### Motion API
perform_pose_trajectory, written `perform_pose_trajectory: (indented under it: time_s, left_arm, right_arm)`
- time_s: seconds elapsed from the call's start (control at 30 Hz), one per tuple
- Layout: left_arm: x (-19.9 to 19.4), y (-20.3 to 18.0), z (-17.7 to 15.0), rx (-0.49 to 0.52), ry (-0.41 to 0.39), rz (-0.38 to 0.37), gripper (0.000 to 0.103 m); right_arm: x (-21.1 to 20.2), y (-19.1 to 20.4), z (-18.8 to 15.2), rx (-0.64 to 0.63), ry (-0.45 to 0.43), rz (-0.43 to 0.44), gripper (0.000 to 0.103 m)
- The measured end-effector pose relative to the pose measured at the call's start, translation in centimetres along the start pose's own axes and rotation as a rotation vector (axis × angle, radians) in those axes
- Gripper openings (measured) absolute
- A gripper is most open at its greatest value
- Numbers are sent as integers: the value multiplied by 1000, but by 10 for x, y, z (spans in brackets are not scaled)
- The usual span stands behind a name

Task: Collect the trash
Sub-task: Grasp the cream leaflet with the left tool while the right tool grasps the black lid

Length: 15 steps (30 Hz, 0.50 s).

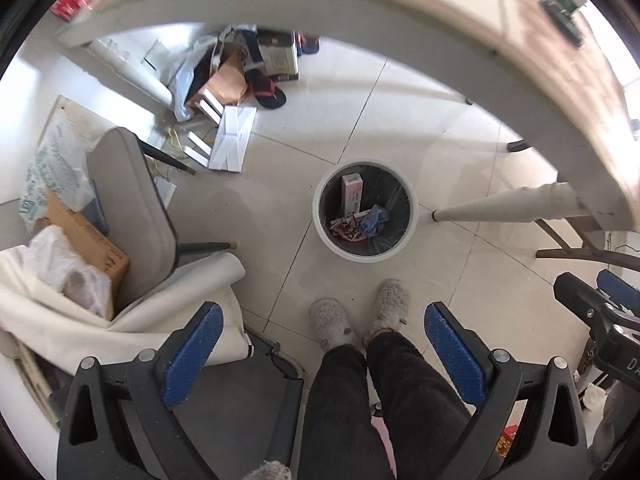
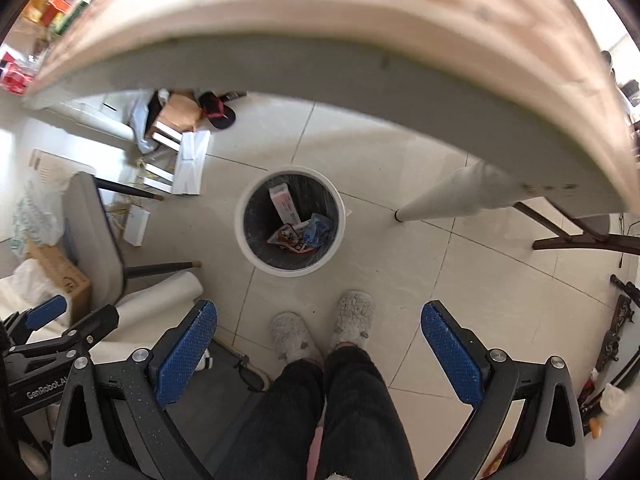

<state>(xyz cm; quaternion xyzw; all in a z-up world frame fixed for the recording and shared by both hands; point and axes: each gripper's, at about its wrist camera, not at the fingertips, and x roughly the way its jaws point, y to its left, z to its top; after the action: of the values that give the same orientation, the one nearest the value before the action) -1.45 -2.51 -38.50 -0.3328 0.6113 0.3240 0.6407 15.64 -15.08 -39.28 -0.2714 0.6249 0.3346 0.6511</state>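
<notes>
Bin (image 1: pixel 365 210) sits at twelve o'clock from both wide, empty tools, left tool (image 1: pixel 322 354) and right tool (image 2: pixel 319 354), slightly nearer the right.

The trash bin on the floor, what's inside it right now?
The trash bin holds a pink-and-white box, a red wrapper and a crumpled blue glove, over a dark liner. Anything beneath them is hidden.

Right gripper (image 2: pixel 319 354) above the floor, jaws wide apart, empty.
White trash bin (image 2: pixel 256 258) holding a carton (image 2: pixel 285 203), red wrapper (image 2: pixel 289 237), blue scrap (image 2: pixel 318 229); grey slippers (image 2: pixel 292 340) just beside it; table (image 2: pixel 360 40) overhead.
</notes>
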Motion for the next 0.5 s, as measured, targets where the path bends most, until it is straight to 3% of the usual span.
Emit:
perform_pose_trajectory:
  time_s: [0.27,0.37,0.5]
  left_arm:
    - [-89,-2,-3,23,-103,27,103]
    - [-122,-7,12,40,-189,46,103]
    - [-151,-13,57,41,-281,99,103]
  right_arm:
    - [-90,9,-11,25,-18,67,103]
    - [-122,4,-3,63,-45,109,103]
    - [-164,-13,22,124,-101,146,103]
